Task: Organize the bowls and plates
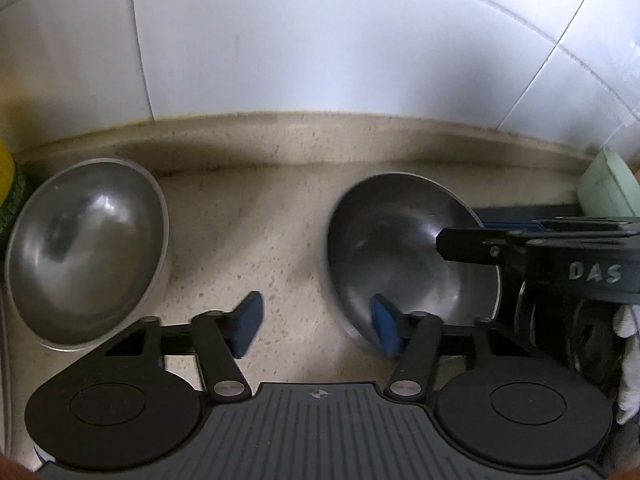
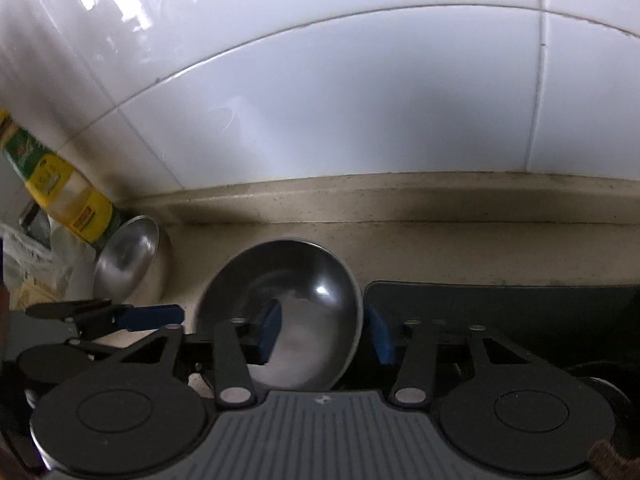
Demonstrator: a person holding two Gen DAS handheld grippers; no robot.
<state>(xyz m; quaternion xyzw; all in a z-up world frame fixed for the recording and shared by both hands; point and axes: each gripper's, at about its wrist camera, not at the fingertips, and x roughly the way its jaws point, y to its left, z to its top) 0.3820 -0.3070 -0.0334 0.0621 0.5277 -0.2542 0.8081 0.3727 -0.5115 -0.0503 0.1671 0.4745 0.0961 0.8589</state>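
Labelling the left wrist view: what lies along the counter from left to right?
Yellow bottle → left bowl → right bowl → right tool → green dish.

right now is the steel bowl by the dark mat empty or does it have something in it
Empty: the steel bowl shows only bare shiny metal and reflections inside; the right gripper straddles its right rim.

two steel bowls point(image 1: 86, 248) point(image 1: 408, 252), upright, apart on counter point(image 1: 260, 232)
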